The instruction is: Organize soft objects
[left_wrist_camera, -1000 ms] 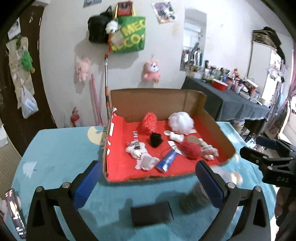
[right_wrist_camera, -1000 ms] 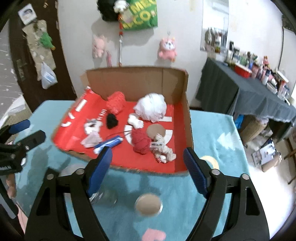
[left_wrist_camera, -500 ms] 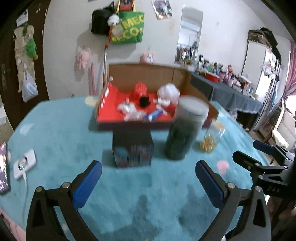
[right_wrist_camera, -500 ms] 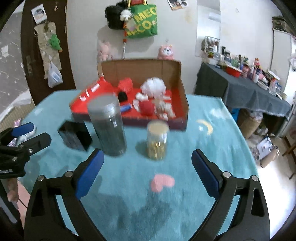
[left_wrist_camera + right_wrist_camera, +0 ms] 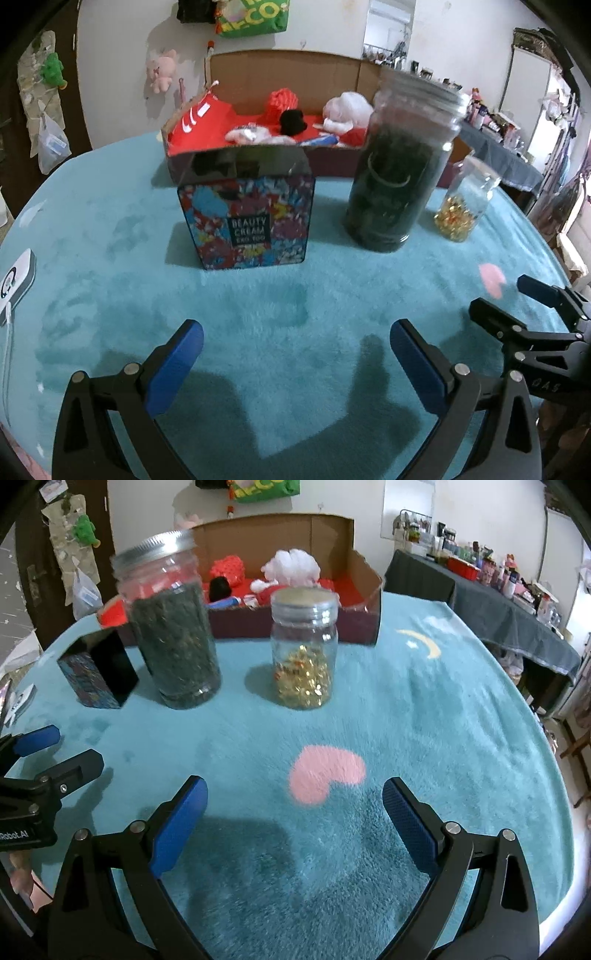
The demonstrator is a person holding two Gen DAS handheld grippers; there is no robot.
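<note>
An open cardboard box (image 5: 295,66) with a red lining stands at the back of the teal table. Soft items lie in it: a red knitted ball (image 5: 282,103), a black pompom (image 5: 291,122) and a white fluffy bundle (image 5: 347,109). My left gripper (image 5: 295,332) is open, low over bare teal cloth, well short of the box. My right gripper (image 5: 294,786) is also open and holds nothing, hovering just behind a pink heart patch (image 5: 325,771). Each gripper shows at the edge of the other's view: the right gripper (image 5: 500,295) and the left gripper (image 5: 75,746).
Between the grippers and the cardboard box stand a colourful "Beauty Cream" carton (image 5: 251,221), a tall jar of dark green stuff (image 5: 399,177) and a small jar of gold bits (image 5: 304,657). A white device (image 5: 14,277) lies at the left table edge. A dark-draped table (image 5: 498,613) stands at right.
Both grippers have sunk and drawn back from over the cardboard box; the carton and the two jars now stand between them and it. The right jaws stand a little wider.
</note>
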